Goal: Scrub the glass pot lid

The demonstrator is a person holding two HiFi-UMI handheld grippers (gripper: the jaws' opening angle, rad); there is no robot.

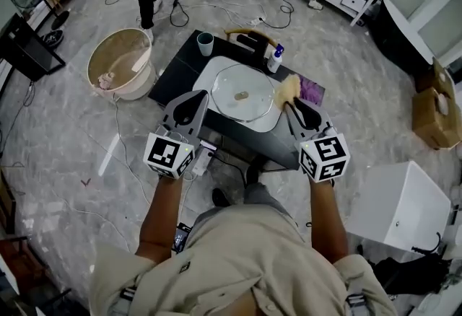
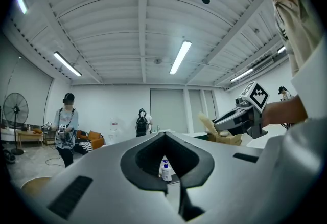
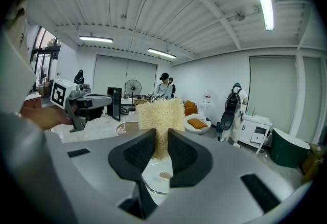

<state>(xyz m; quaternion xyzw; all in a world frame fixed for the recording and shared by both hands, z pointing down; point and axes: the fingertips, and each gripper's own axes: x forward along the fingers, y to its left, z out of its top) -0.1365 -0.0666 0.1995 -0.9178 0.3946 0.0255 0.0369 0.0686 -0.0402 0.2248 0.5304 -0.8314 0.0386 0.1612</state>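
So there's just one round clear glass pot lid [image 1: 242,94], lying flat on a white mat [image 1: 208,78] on the black surface [image 1: 179,69] in the upper middle of the head view, with two grippers flanking it. The right gripper [image 1: 291,105] has its jaws pinching one yellow fibrous sponge [image 1: 286,89] just right of the lid, and the left gripper [image 1: 198,99] has its jaws pressed together on nothing at the lid's lower left. Behind the lid stand one small white bottle with a blue top [image 1: 275,58] and one teal cup [image 1: 206,42].
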